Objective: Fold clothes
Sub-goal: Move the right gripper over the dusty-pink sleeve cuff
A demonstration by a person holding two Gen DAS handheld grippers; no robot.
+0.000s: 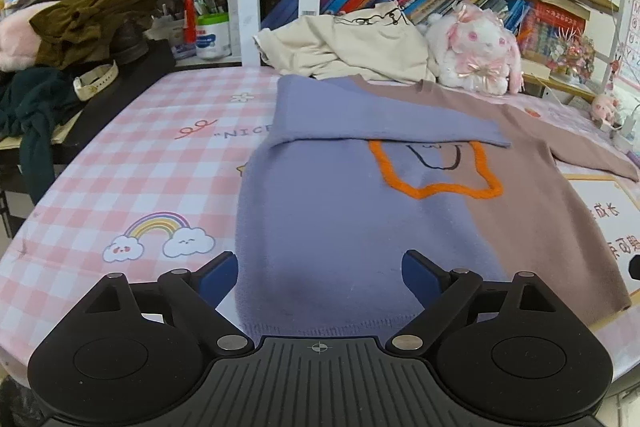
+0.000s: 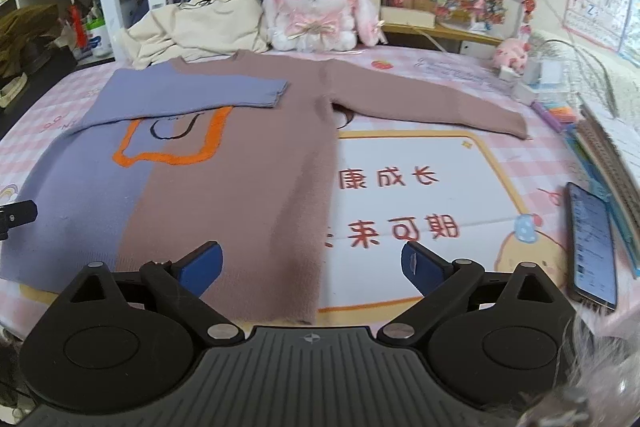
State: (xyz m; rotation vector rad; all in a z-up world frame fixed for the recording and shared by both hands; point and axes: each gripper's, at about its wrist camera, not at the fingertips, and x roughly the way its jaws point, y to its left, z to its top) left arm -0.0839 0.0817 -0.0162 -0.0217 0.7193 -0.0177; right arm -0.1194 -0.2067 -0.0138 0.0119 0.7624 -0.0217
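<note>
One sweater point(image 2: 224, 163), two gaping tongs point(image 1: 318, 277) point(image 2: 312, 267).

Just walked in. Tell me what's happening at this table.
A person holding two grippers is folding a purple-and-brown sweater spread flat on the checked table. Its purple sleeve is already folded across the chest; the brown sleeve is still stretched out. The left gripper and right gripper are open at the hem, gripping nothing.

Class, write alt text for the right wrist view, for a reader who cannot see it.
A two-tone sweater, purple and brown, lies flat on a pink checked table, its purple sleeve folded across the chest and its brown sleeve stretched out. The open right gripper hovers over the hem; a phone lies to the right.
</note>
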